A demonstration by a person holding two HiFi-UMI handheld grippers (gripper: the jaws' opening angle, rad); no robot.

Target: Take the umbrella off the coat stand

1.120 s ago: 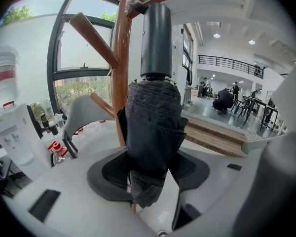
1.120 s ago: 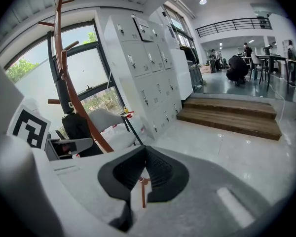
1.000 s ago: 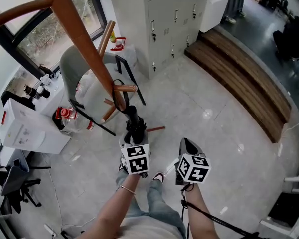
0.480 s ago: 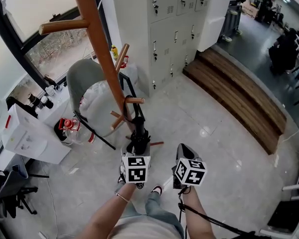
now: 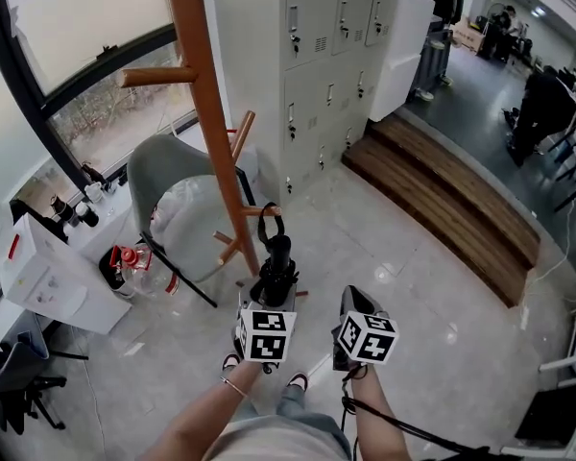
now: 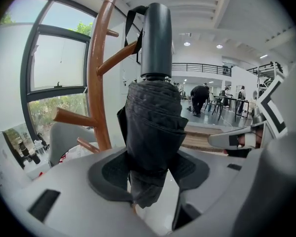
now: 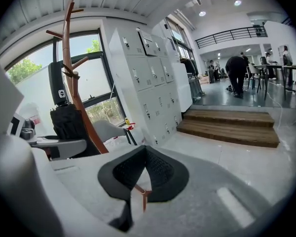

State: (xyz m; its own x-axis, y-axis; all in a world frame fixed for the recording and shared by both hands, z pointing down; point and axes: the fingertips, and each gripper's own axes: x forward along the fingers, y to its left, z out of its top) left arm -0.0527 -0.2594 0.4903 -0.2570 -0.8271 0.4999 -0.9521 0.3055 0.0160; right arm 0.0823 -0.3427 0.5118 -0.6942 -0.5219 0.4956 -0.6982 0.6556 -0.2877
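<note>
The left gripper [image 6: 153, 169] is clamped on the folded cloth of the one umbrella [image 6: 155, 112], which stands nearly upright with its handle on top. The right gripper [image 7: 145, 169], farther from it, has its jaws together on nothing. Just beyond, the umbrella's strap [image 5: 267, 223] appears looped over a peg [image 5: 254, 211] of the single coat stand [image 5: 209, 113], so the loop likely has to slide off the peg's tip.

I can't read any words or numbers here. The cube [image 5: 262, 334] on the left gripper [image 5: 272, 301] and the one on the right gripper [image 5: 353, 301] show only black and white squares, no letters. The lockers [image 5: 331, 27] have little tags, too small to read.
</note>
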